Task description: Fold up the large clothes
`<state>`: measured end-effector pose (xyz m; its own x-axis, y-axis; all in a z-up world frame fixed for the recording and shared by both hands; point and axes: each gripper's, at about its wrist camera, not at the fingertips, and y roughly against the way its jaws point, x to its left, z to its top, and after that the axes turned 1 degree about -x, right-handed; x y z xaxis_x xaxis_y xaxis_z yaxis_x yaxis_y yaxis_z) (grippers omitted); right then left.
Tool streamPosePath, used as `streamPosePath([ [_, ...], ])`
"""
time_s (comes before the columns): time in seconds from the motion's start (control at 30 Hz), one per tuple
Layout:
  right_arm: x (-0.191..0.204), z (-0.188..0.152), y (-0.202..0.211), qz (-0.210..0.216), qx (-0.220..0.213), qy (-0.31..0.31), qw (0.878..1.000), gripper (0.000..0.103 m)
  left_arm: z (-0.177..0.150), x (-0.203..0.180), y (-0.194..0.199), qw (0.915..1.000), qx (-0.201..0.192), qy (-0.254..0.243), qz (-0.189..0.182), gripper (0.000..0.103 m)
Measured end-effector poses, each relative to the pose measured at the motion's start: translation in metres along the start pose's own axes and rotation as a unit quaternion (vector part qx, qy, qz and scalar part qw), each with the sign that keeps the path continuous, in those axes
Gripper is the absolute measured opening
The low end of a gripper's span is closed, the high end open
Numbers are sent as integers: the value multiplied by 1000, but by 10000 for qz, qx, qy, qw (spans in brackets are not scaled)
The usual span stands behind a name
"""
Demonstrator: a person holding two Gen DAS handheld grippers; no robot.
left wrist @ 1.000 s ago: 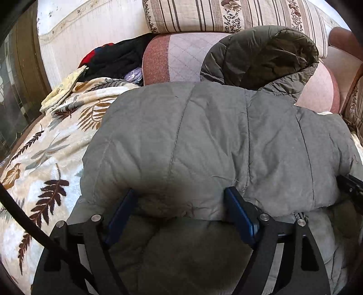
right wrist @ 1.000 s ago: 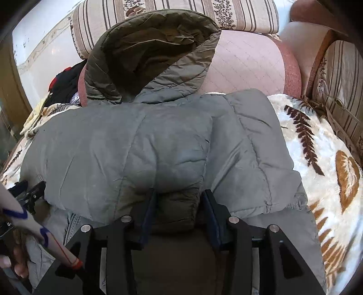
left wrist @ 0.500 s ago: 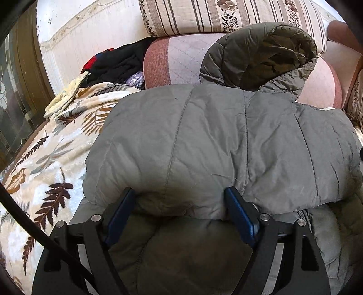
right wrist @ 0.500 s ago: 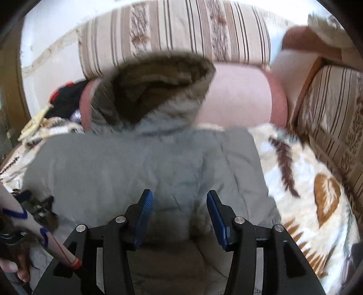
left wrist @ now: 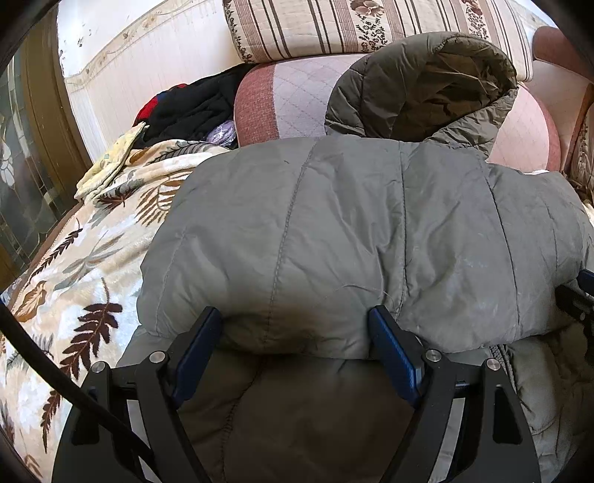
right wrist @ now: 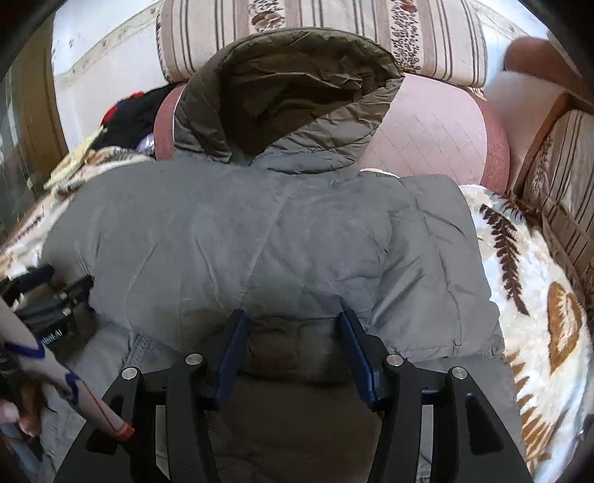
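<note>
A big grey puffer jacket (left wrist: 356, 237) fills the middle of both views, lying on a sofa over a cream blanket with brown fern leaves (left wrist: 70, 282). Its bottom part is doubled up over the body, so a rounded fold edge runs across the lower half of each frame, and its darker olive hood (left wrist: 427, 85) stands up against a pink quilted cushion (left wrist: 289, 100) near the top. At the bottom centre of the left wrist view, the left gripper (left wrist: 297, 334) has its blue-padded fingers spread wide, released, one on each side of a bulge of the fold, not pinching it. At the bottom centre of the right wrist view, the right gripper (right wrist: 291, 327) also stands with its fingers apart; a lump of the fold sits between the pads, and I cannot tell whether they press it or only flank it. The left gripper's black frame also shows at the left edge of that view. A striped floral backrest cushion (left wrist: 352, 26) runs along the top, and a heap of dark clothes (left wrist: 189, 107) sits at upper left.
</note>
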<state>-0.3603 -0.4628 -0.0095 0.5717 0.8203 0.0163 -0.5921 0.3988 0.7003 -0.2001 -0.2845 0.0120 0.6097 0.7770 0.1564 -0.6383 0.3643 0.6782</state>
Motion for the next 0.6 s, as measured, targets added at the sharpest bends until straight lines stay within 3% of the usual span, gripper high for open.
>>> streamPosePath([
  [0.17, -2, -2, -2, -40, 42, 4, 10000, 64, 0, 0, 0, 10000, 0, 1, 1, 81],
  [0.27, -8, -3, -6, -75, 162, -143, 9997, 77, 0, 0, 0, 10000, 2, 2, -4, 81],
  [0.37, -16, -4, -8, 122, 238, -353, 9990, 78, 0, 0, 0, 10000, 1, 3, -1, 81],
  [0.6, -14, -4, -3, 88, 165, -354, 9992, 78, 0, 0, 0, 10000, 0, 3, 5, 81],
])
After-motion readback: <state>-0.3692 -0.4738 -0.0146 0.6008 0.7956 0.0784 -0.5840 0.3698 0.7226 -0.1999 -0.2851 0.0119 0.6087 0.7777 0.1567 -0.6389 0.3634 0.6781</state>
